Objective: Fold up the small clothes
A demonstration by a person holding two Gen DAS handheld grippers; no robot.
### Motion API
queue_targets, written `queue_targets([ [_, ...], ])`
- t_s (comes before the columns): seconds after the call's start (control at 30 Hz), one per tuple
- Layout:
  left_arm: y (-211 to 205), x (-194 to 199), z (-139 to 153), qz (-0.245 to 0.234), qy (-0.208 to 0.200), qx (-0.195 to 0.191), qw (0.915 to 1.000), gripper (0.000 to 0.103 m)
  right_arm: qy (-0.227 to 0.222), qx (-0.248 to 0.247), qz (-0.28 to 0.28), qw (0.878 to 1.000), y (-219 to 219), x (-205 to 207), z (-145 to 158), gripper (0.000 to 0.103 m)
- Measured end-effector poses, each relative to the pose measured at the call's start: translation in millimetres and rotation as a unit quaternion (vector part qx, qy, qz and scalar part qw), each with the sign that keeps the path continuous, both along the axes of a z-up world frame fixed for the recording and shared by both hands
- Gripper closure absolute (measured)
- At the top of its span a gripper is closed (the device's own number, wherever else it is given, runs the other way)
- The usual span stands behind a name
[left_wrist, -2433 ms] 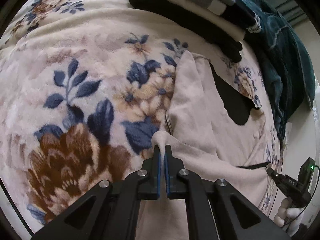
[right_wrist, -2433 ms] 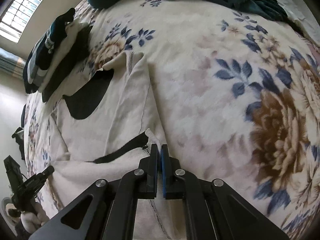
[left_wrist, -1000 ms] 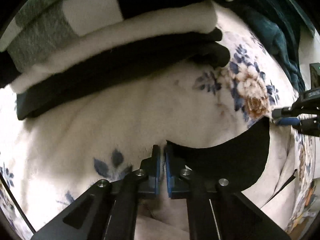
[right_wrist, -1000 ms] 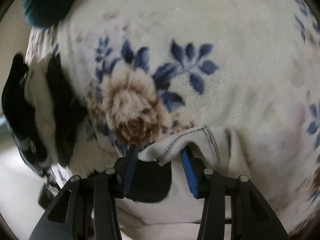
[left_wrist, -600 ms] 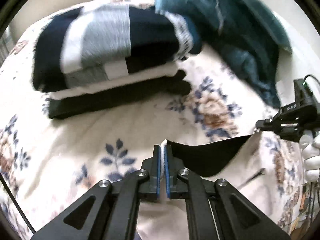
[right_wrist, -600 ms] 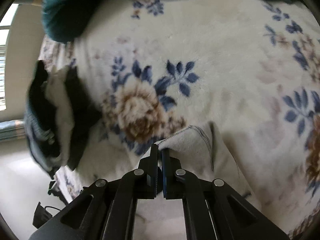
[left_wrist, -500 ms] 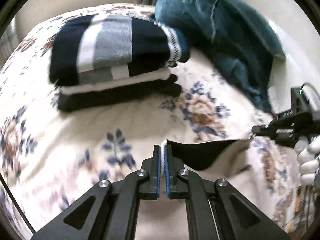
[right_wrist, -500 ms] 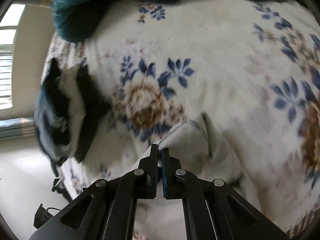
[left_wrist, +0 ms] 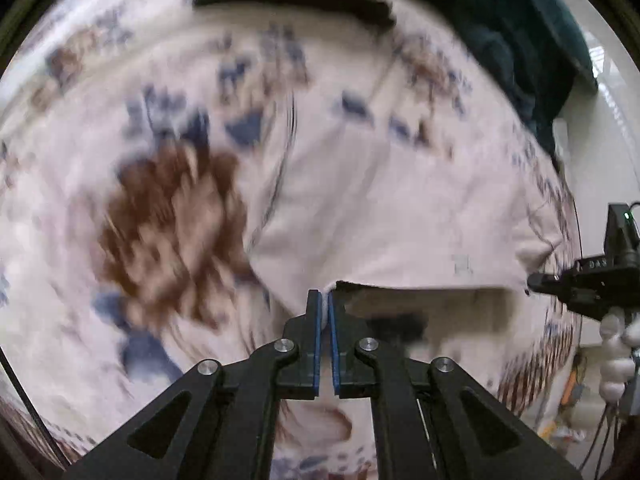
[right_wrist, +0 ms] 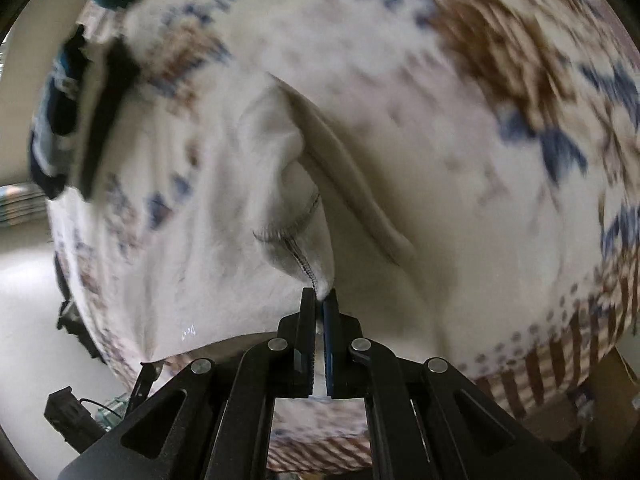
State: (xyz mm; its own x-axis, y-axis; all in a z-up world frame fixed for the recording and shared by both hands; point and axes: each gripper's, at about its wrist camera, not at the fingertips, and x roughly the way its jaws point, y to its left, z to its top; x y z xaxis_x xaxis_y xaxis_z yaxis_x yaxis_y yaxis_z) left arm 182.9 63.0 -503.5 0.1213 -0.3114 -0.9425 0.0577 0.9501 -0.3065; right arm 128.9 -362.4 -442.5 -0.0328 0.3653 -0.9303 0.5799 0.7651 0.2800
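On my feeds both views were smeared with motion blur, so fine detail was hard to read. My left gripper (left_wrist: 325, 312) was pinched shut on a corner of the cream garment (left_wrist: 380, 216), its blue-lined fingers (left_wrist: 317, 336) pressed nearly together with the cloth caught at their tips. From that corner the garment's near edge ran taut to the right toward my right gripper (left_wrist: 538, 280), which showed at the edge of the left wrist view, held in a white-gloved hand (left_wrist: 614, 350). In the right wrist view that right gripper (right_wrist: 319, 300) was likewise closed on a stitched corner of the garment (right_wrist: 256, 184), a point of cloth with a dark overlock seam rising from between the fingers (right_wrist: 307, 320). The garment lay spread on the floral blanket (left_wrist: 160, 216) that covered the bed, doubled over on itself, with a dark patch of its underside just visible beneath the lifted near edge in the left view. At the far side of the blanket I could make out a stack of folded clothes (right_wrist: 72, 120) in dark, cream and striped layers, well apart from the garment, and a teal blanket (left_wrist: 512, 32) heaped near the stack. Beyond the blanket's near edge in the right view I saw the left gripper (right_wrist: 148, 372) only as a dark tip, too small to judge there.
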Motion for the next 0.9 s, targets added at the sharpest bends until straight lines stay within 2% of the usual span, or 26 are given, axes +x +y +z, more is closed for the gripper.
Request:
queue_targets([
  [0.1, 1, -14, -21, -0.009, 0.063, -0.008, 0.9979, 0.099, 0.040, 0.006, 0.019, 0.999, -5, -14, -32, 0.099],
  [0.17, 10, -20, -20, 0.002, 0.088, -0.018, 0.9959, 0.096, 0.086, -0.010, 0.053, 0.995, -8, -21, -46, 0.094],
  [0.2, 14, -22, -16, 0.007, 0.087, -0.025, 0.9959, 0.084, 0.105, -0.026, 0.066, 0.992, -12, -24, -48, 0.090],
  [0.23, 21, -20, -8, 0.020, 0.081, -0.033, 0.9960, 0.075, 0.106, -0.031, 0.068, 0.992, -18, -28, -45, 0.084],
  [0.27, 30, -15, 0, 0.039, 0.070, -0.044, 0.9958, 0.057, 0.103, -0.034, 0.064, 0.992, -23, -28, -40, 0.077],
  [0.3, 36, -8, 5, 0.054, 0.060, -0.059, 0.9950, 0.050, 0.096, -0.040, 0.053, 0.993, -32, -30, -32, 0.061],
  [0.33, 42, 1, 9, 0.070, 0.050, -0.068, 0.9940, 0.050, 0.082, -0.039, 0.039, 0.995, -39, -30, -24, 0.057],
  [0.47, 48, 63, 14, 0.112, 0.012, -0.074, 0.9909, 0.050, -0.001, -0.014, 0.003, 1.000, -60, -9, 1, 0.057],
  [0.57, 41, 113, -4, 0.132, 0.000, -0.080, 0.9880, 0.050, -0.059, -0.014, 0.009, 0.998, -61, 27, 9, 0.057],
  [0.67, 29, 132, -24, 0.138, 0.008, -0.107, 0.9846, 0.051, -0.092, -0.026, 0.031, 0.995, -51, 67, 6, 0.057],
  [0.7, 26, 134, -27, 0.133, 0.004, -0.103, 0.9857, 0.059, -0.093, -0.029, 0.035, 0.995, -46, 78, 2, 0.057],
  [0.73, 24, 136, -30, 0.131, -0.004, -0.084, 0.9878, 0.074, -0.093, -0.027, 0.040, 0.994, -39, 89, -4, 0.060],
  [0.77, 23, 136, -37, 0.130, 0.000, -0.067, 0.9893, 0.089, -0.098, -0.029, 0.042, 0.994, -37, 96, -7, 0.067],
  [0.8, 26, 135, -39, 0.132, 0.001, -0.069, 0.9889, 0.089, -0.099, -0.034, 0.043, 0.994, -35, 100, -10, 0.090],
  [0.83, 30, 133, -42, 0.137, -0.002, -0.066, 0.9884, 0.089, -0.098, -0.036, 0.044, 0.994, -37, 106, -14, 0.095],
  [0.9, 37, 130, -52, 0.139, 0.009, -0.062, 0.9883, 0.089, -0.104, -0.061, 0.048, 0.992, -35, 111, -16, 0.096],
])
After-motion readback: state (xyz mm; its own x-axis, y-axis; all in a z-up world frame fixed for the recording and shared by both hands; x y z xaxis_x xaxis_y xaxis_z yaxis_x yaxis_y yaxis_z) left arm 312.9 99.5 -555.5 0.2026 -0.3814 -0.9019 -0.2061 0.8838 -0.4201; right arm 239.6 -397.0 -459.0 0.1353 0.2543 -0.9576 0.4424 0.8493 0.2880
